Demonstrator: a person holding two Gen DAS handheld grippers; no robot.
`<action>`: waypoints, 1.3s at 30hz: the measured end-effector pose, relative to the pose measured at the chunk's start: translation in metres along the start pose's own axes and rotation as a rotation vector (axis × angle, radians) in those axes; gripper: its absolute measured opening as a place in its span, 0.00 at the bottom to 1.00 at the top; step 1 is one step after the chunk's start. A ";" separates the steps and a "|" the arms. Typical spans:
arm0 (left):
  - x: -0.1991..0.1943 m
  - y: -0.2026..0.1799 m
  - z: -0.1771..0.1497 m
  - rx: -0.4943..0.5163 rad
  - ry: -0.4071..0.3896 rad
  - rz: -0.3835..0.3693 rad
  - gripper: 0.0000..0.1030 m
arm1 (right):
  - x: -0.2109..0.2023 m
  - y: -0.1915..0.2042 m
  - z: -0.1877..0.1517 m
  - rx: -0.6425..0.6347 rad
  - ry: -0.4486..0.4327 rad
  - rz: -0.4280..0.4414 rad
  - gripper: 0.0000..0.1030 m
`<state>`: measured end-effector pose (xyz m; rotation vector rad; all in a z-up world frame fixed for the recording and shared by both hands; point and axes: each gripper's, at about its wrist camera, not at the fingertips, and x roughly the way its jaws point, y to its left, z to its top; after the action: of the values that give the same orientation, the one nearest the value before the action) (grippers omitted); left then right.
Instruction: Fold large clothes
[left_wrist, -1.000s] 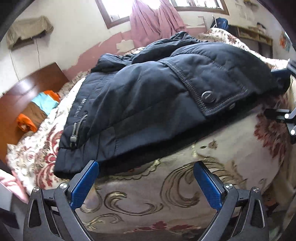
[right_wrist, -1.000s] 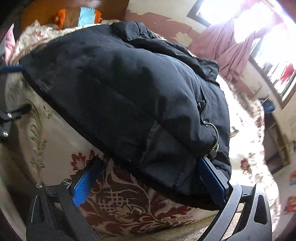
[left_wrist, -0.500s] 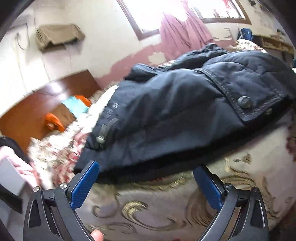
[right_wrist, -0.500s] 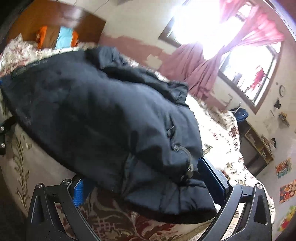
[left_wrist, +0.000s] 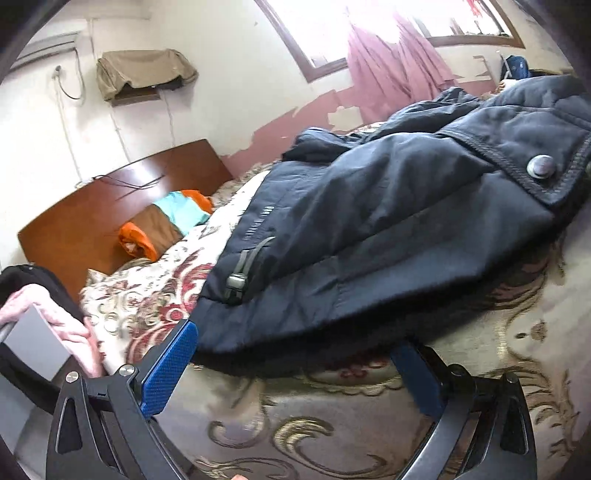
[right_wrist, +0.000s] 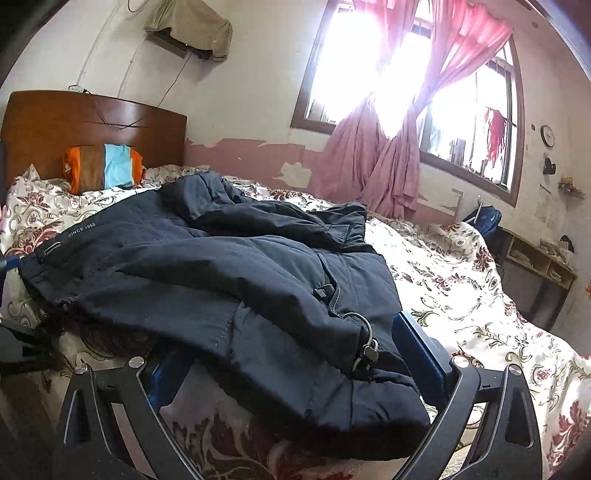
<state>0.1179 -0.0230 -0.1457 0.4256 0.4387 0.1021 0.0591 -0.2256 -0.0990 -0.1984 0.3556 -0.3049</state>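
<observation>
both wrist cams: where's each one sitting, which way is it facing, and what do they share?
Left wrist: low at the bed's near edge, facing the jacket hem and headboard; left gripper open, a hand at left.
Right wrist: low at the same edge, facing across the jacket to the window; right gripper open, hem between its fingers.
Shared: jacket, bedspread, pillow, headboard, curtain.
</observation>
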 end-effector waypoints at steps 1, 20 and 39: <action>0.001 0.002 0.000 -0.004 0.003 0.016 1.00 | 0.000 0.001 -0.001 -0.005 0.002 -0.004 0.95; 0.002 -0.012 0.007 0.109 -0.082 0.146 0.58 | 0.006 0.034 0.001 -0.185 0.025 -0.096 0.68; -0.009 0.005 0.045 -0.148 -0.103 0.118 0.09 | 0.017 0.009 -0.004 -0.030 0.116 0.036 0.22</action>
<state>0.1293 -0.0377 -0.1031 0.3096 0.3028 0.2243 0.0749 -0.2233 -0.1096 -0.2041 0.4780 -0.2764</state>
